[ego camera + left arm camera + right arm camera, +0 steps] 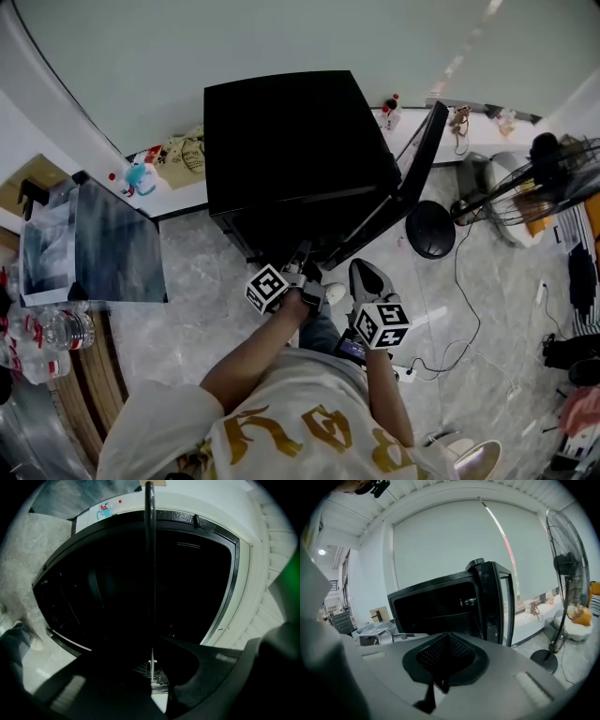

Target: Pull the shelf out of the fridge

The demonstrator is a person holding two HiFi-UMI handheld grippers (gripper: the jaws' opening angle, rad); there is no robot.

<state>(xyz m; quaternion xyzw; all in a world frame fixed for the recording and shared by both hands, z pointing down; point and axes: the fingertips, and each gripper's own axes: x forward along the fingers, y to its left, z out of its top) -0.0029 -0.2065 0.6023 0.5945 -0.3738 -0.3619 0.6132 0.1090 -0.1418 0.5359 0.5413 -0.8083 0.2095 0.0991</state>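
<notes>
Pale marble floor under a white wall, with a black fridge standing open.
By the left edge of the floor, water bottles lie on a table. At the fridge's lower front edge, the left gripper reaches into the dark opening. In the left gripper view its jaws are closed on the thin front bar of the shelf, which runs edge-on across the opening and still sits inside it. Just right of it, the right gripper hangs clear of the fridge, its jaws pressed together on nothing. The door swings out to the right, and a fan stands beyond it.
</notes>
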